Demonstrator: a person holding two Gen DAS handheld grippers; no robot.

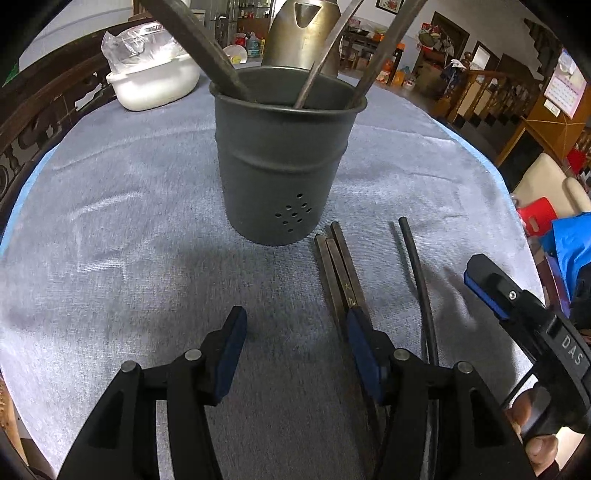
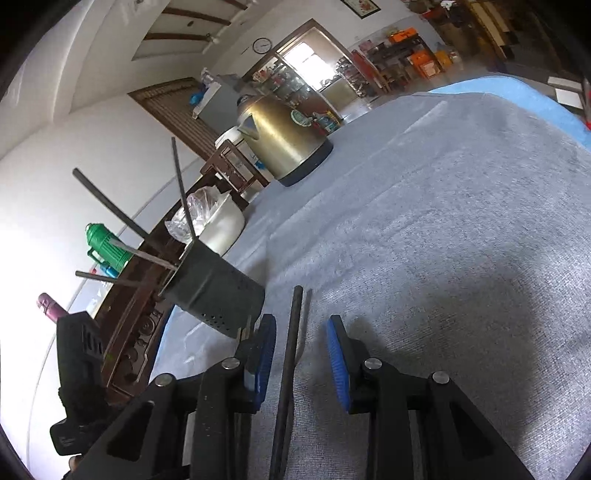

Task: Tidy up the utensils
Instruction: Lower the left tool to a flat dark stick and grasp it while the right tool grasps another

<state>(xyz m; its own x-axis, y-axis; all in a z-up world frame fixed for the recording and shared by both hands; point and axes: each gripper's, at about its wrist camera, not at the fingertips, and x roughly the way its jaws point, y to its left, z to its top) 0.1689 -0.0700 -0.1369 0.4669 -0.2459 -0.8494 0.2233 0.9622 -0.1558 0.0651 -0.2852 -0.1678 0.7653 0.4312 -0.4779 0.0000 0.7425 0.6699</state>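
A dark grey metal utensil holder (image 1: 280, 158) stands on the grey cloth with several chopsticks leaning in it. Right of its base lie three square dark chopsticks (image 1: 338, 266) and a round black chopstick (image 1: 417, 280). My left gripper (image 1: 297, 332) is open and low over the cloth with nothing between its pads; its right finger (image 1: 364, 350) hangs over the square chopsticks. In the right wrist view, my right gripper (image 2: 301, 358) is open with the round black chopstick (image 2: 291, 343) running between its pads, apart from both. The holder (image 2: 218, 295) sits just ahead to the left.
A gold kettle (image 1: 303, 33) stands behind the holder, and a white pot with a plastic bag (image 1: 155, 81) sits at the back left. A carved wooden rail (image 1: 44, 110) borders the table's left side. The cloth's blue edge (image 2: 517, 88) marks the far rim.
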